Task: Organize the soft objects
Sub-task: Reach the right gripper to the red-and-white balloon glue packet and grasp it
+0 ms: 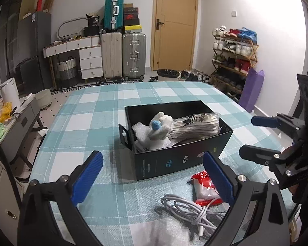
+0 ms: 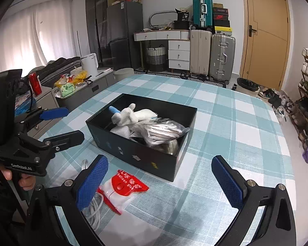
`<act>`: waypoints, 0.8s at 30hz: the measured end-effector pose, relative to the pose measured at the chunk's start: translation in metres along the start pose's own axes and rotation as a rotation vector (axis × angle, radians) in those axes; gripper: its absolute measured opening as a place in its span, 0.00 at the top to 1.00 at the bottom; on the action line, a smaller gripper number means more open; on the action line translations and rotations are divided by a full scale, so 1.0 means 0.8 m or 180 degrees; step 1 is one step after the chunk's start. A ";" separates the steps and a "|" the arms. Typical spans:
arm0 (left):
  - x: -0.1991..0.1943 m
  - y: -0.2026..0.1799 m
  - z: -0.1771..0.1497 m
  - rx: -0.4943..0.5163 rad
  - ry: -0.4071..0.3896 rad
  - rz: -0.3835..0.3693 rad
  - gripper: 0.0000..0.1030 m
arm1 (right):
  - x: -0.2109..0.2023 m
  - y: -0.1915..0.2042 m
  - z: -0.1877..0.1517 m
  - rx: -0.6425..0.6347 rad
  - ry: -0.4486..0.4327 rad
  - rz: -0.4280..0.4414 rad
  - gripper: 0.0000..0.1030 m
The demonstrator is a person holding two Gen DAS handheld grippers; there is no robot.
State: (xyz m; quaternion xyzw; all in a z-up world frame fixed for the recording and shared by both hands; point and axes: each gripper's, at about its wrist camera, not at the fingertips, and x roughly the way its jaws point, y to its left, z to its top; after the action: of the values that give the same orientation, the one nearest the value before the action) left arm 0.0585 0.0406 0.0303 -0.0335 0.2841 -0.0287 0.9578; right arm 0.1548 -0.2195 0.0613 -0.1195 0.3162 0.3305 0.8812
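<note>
A black open box [image 1: 174,162] [image 2: 133,153] stands on the checked tablecloth. It holds a white plush toy with a blue part [image 1: 161,126] [image 2: 131,113], a clear bag of striped fabric [image 1: 195,126] [image 2: 160,132] and white foam wrap [image 1: 142,135]. A red and white balloon glue packet [image 1: 205,190] [image 2: 127,184] and a coiled white cable [image 1: 189,209] [image 2: 95,211] lie in front of the box. My left gripper [image 1: 154,182] [image 2: 61,123] is open and empty. My right gripper [image 2: 160,184] [image 1: 254,137] is open and empty, to the right of the box.
White foam sheet [image 1: 168,229] lies at the table's near edge. Behind the table are suitcases [image 1: 123,57], a white drawer unit [image 1: 90,61], a door [image 1: 174,24], a shoe rack [image 1: 234,59] and a grey side cabinet with clutter [image 2: 82,86].
</note>
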 end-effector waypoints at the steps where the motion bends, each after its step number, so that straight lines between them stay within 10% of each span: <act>1: -0.002 0.002 -0.002 -0.0005 -0.0012 0.0002 0.04 | 0.000 0.002 0.000 0.0006 0.0006 0.0012 0.01; 24: 0.002 0.000 -0.030 0.0045 0.0170 -0.0060 0.04 | 0.042 0.015 -0.026 -0.0139 0.0510 0.0041 0.01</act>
State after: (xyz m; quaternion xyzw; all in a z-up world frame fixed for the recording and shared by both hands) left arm 0.0468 0.0395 0.0091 -0.0286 0.3091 -0.0406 0.9497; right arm 0.1563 -0.2024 0.0238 -0.1626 0.3792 0.3324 0.8481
